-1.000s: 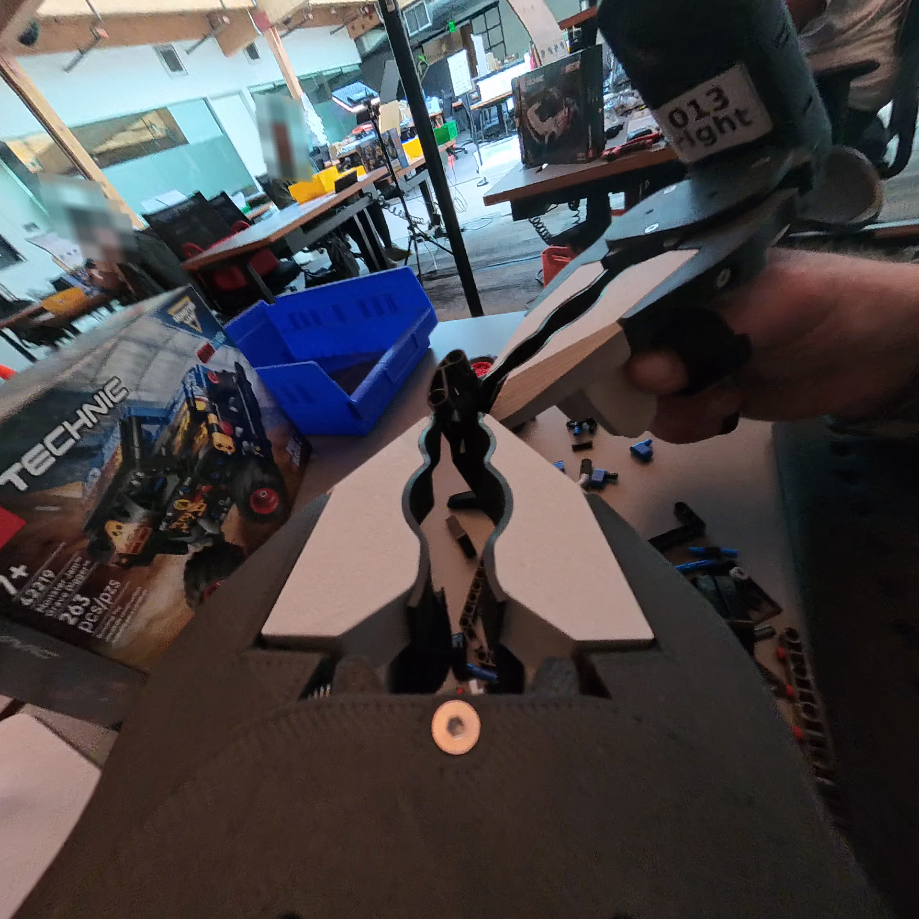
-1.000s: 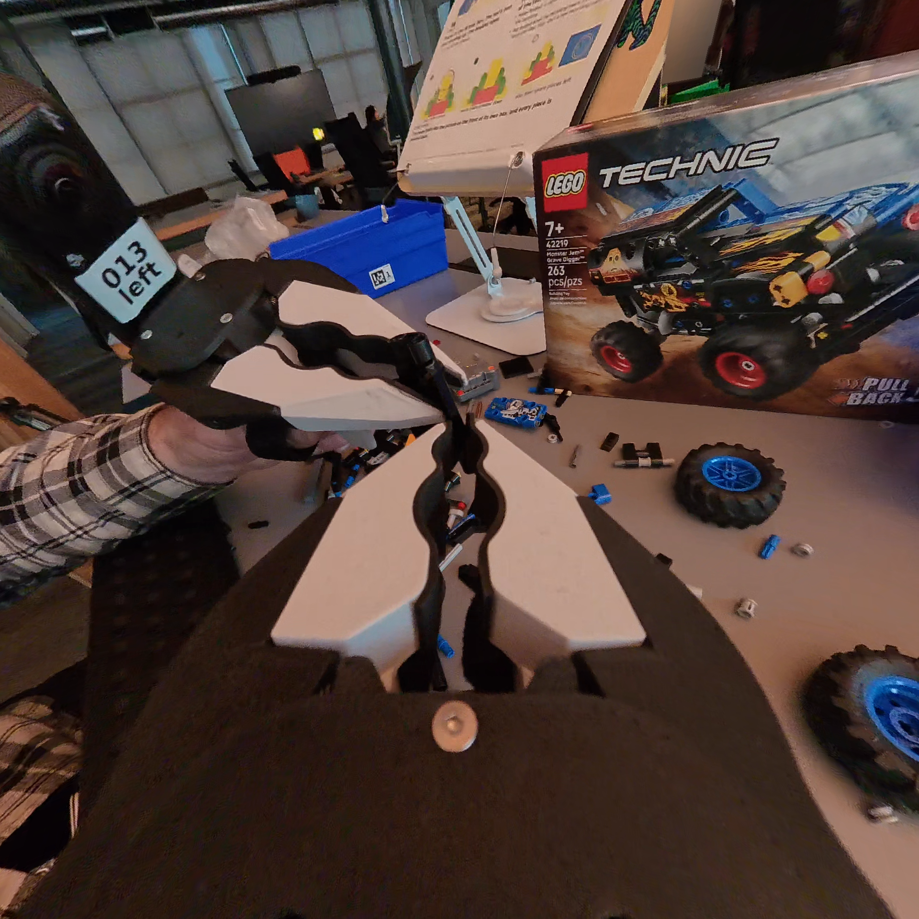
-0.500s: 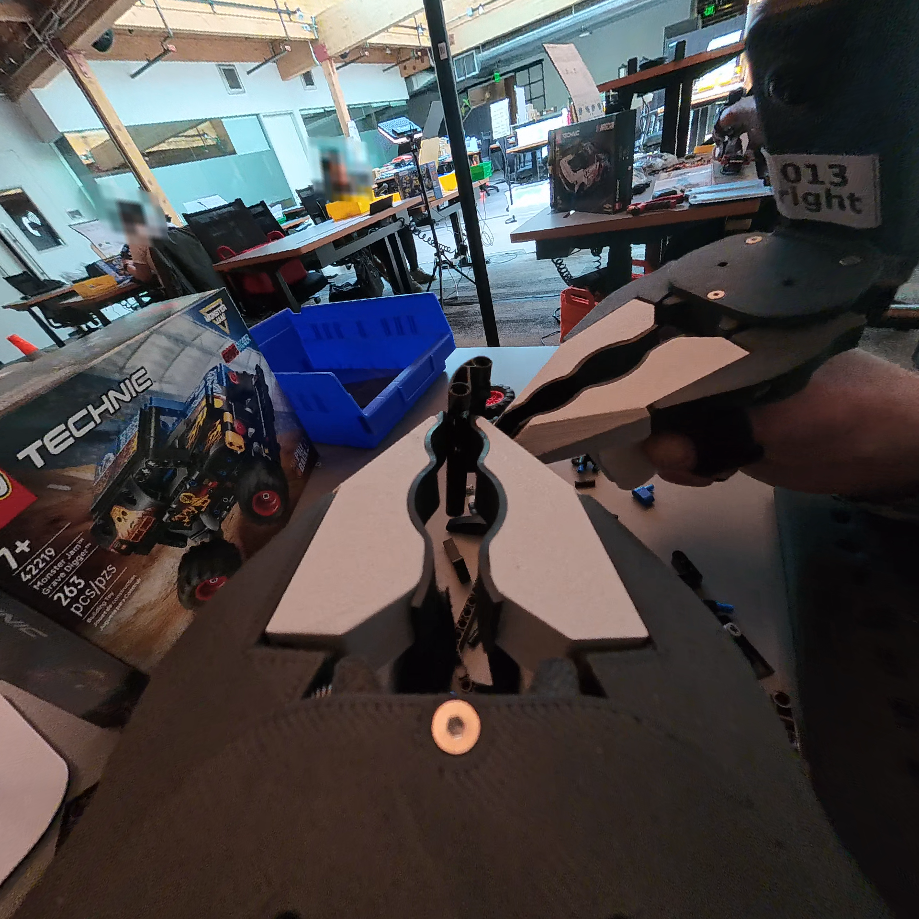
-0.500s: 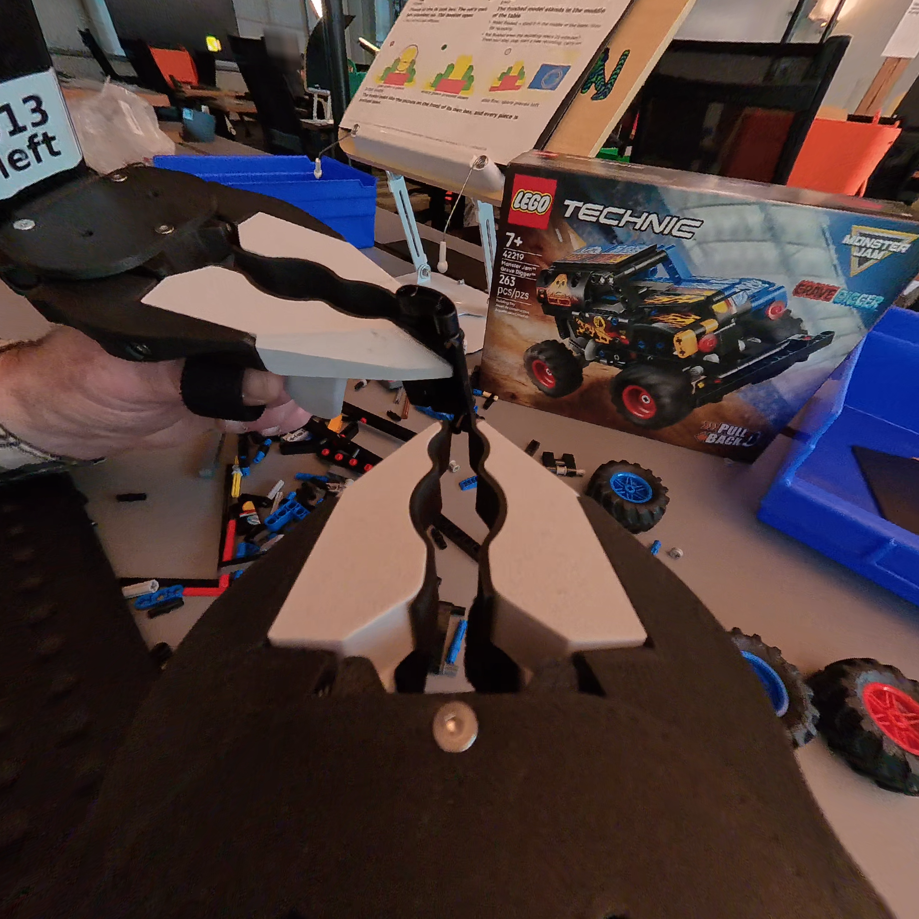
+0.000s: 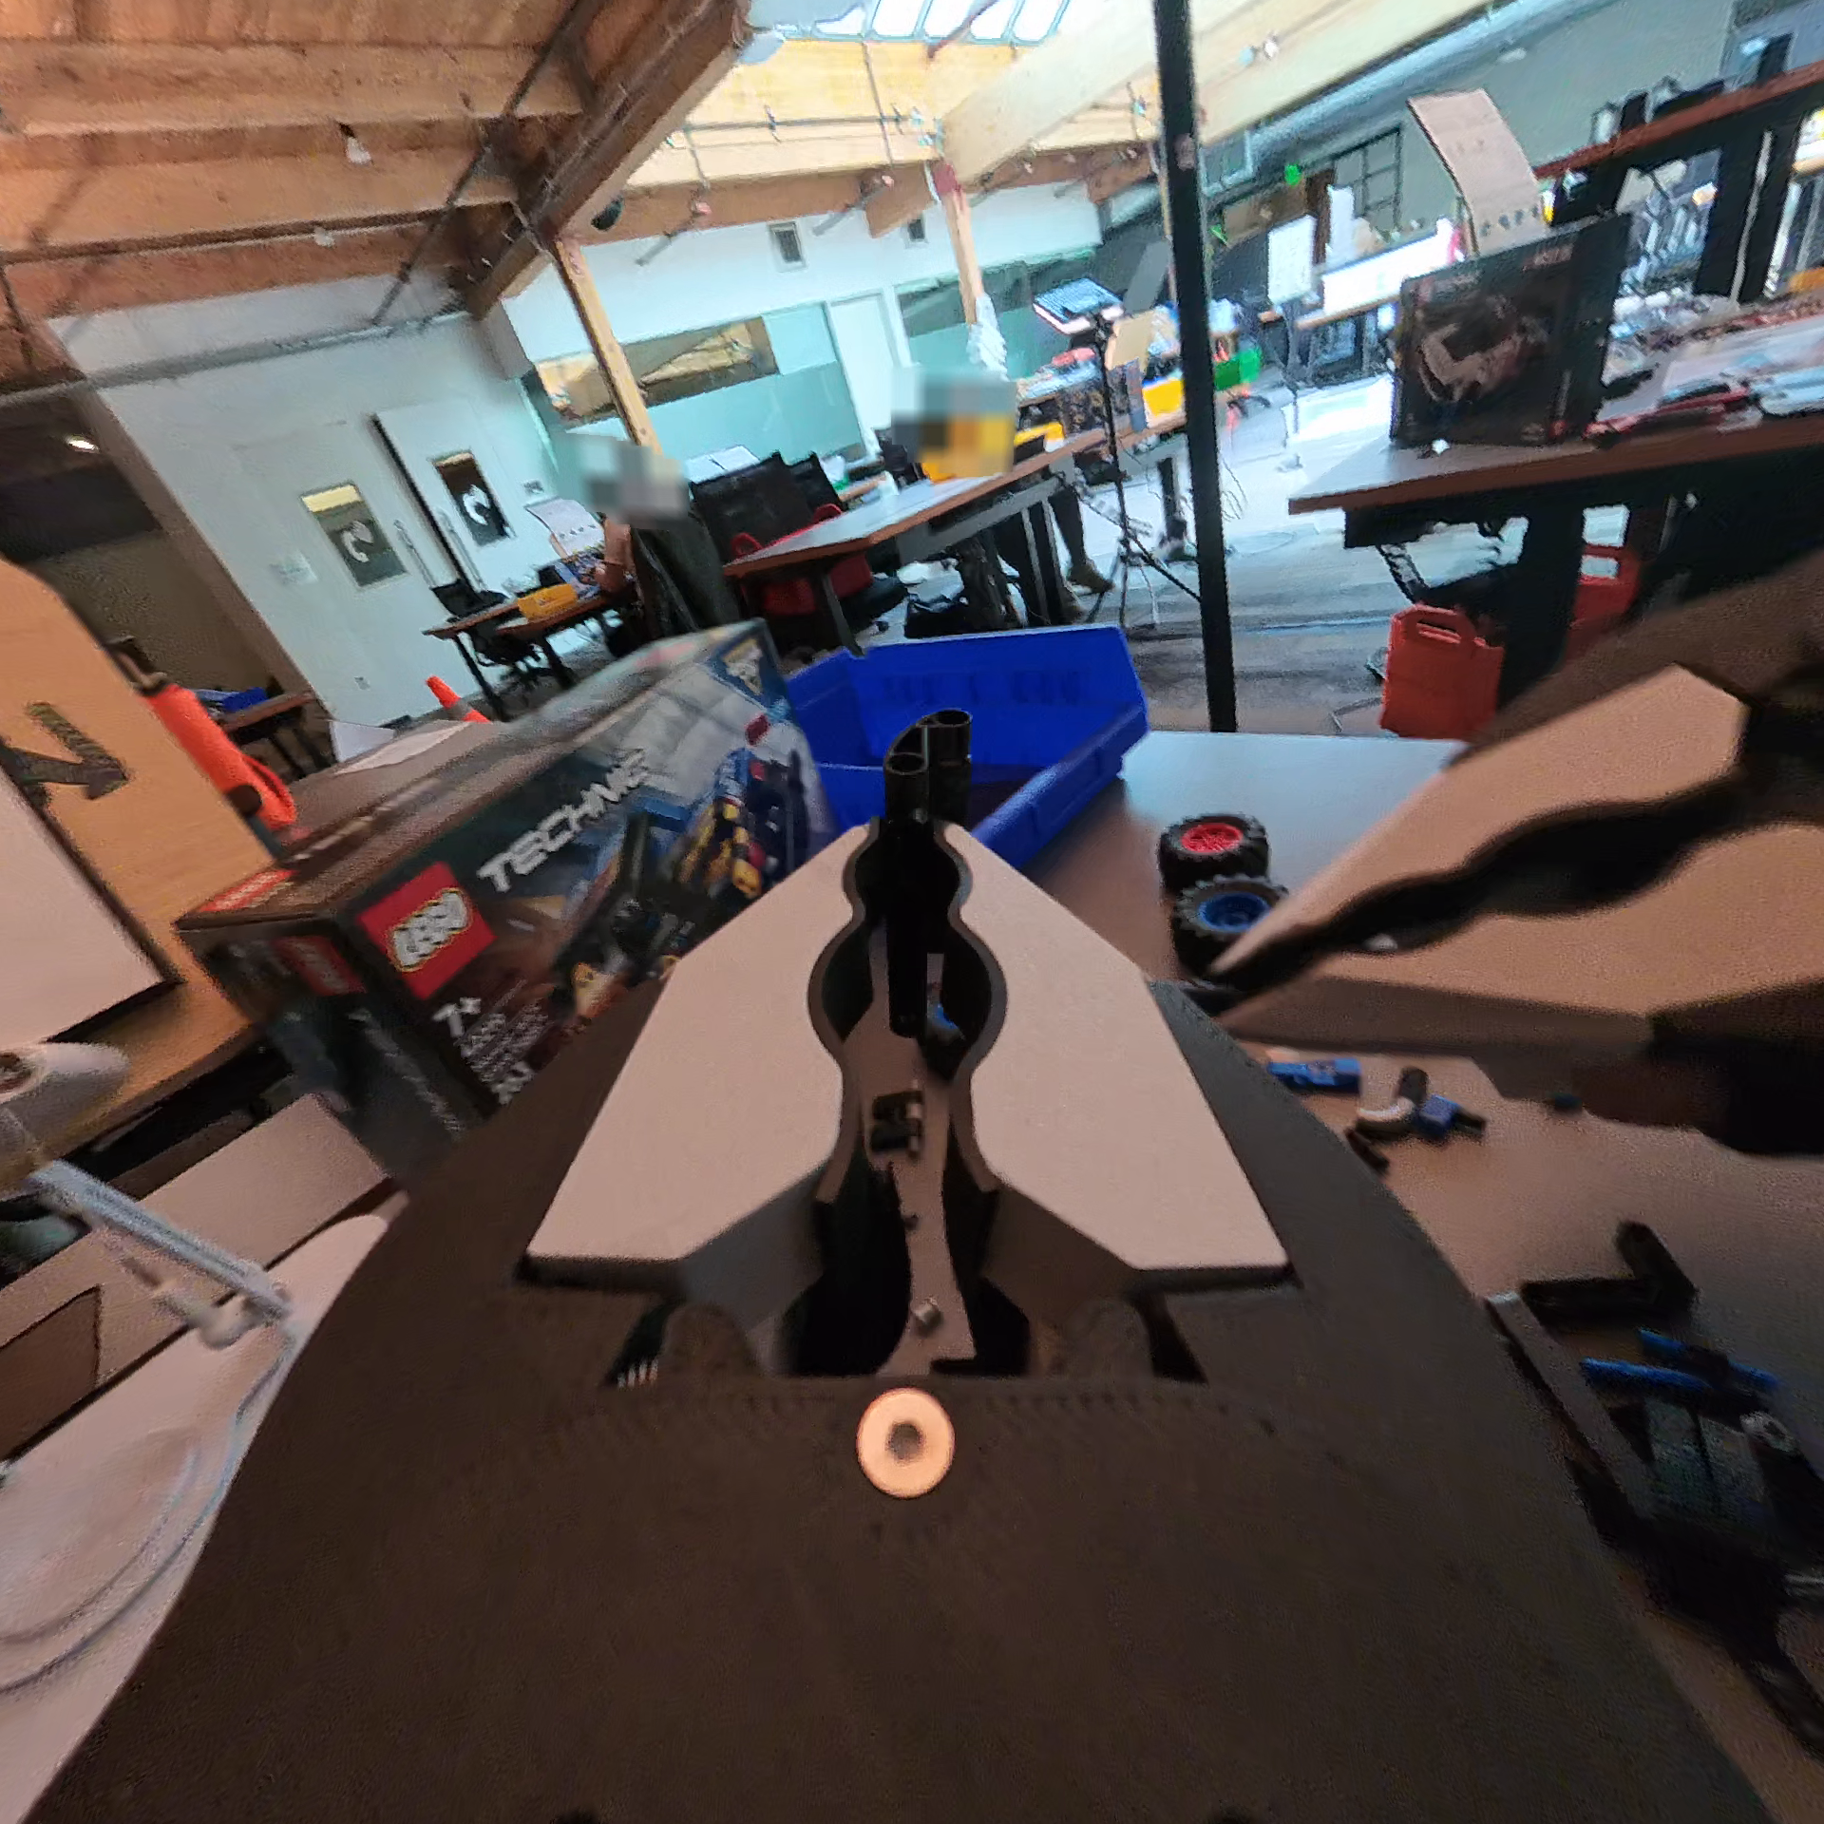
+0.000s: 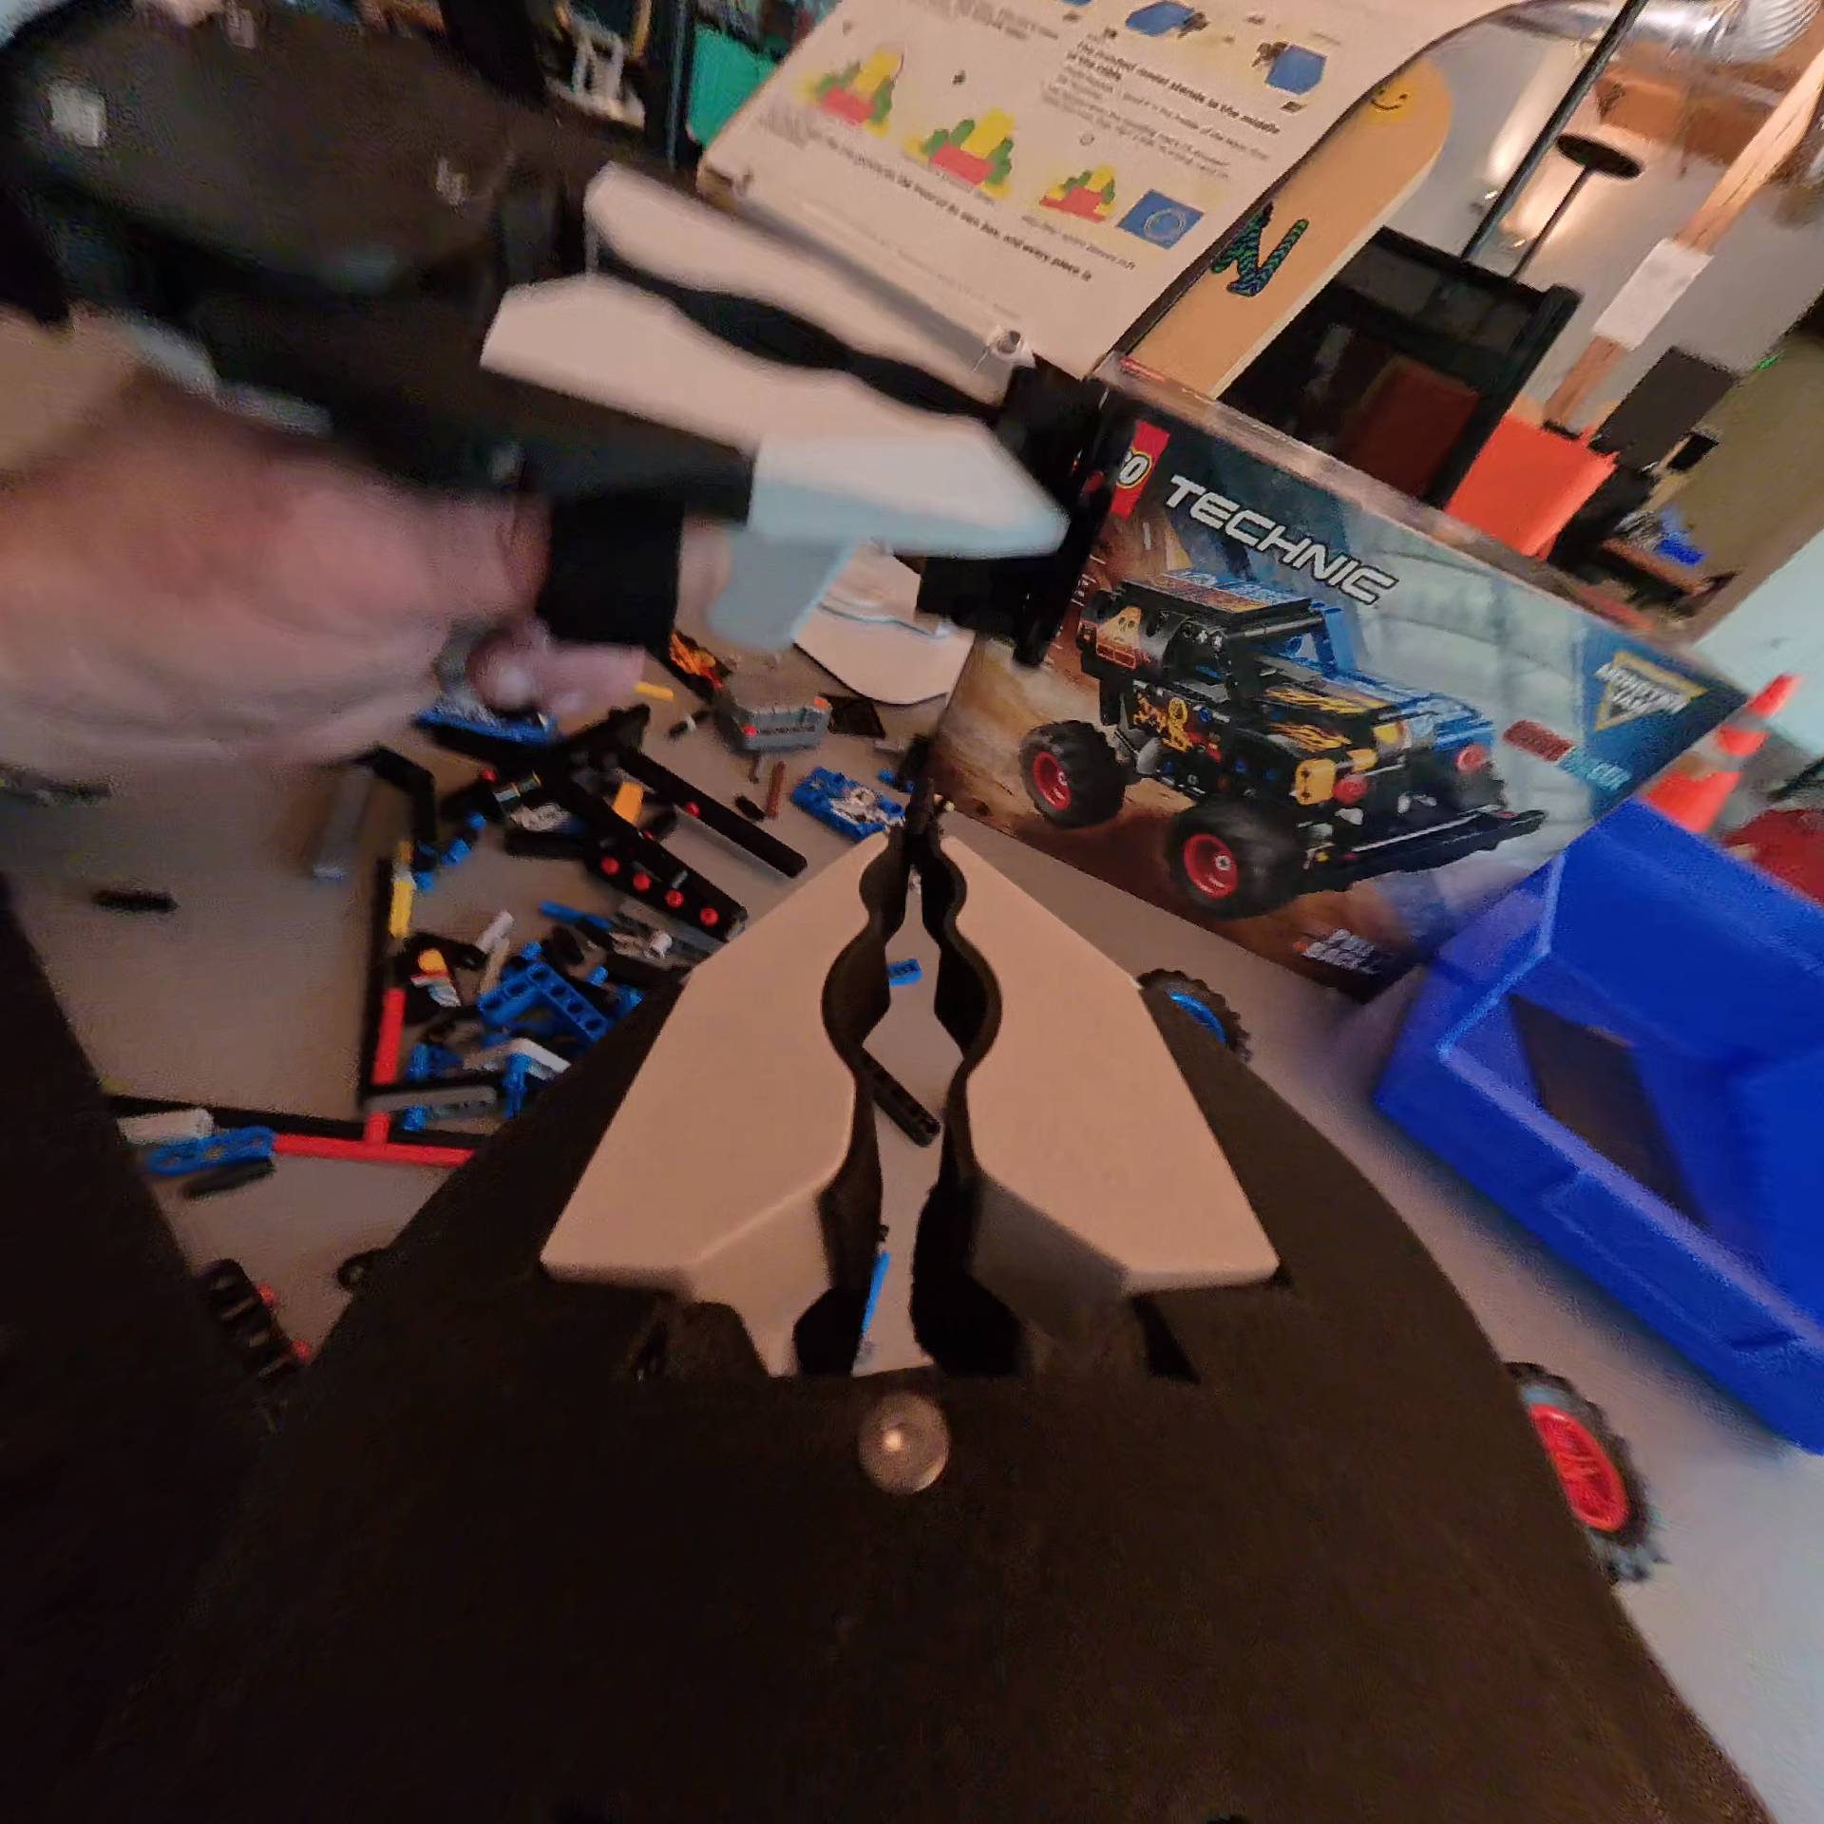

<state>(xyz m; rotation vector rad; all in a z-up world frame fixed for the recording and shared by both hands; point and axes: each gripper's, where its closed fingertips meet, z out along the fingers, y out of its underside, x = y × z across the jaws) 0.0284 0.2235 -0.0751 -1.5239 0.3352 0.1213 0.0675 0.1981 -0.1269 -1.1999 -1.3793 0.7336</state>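
My left gripper (image 5: 913,839) pinches a black beam (image 5: 920,839) upright above the table. My right gripper (image 6: 913,849) is nearly closed, seemingly empty. Most loose parts (image 6: 553,948) lie unassembled, near left.

An open workshop with wooden ceiling beams (image 5: 247,128), white walls (image 5: 296,395), long desks (image 5: 888,523) and a black pole (image 5: 1194,395).

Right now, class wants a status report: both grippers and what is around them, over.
Left gripper shut on black beam piece. Right gripper shut, nothing visibly held, above loose parts. Toy set box, blue bin beyond.
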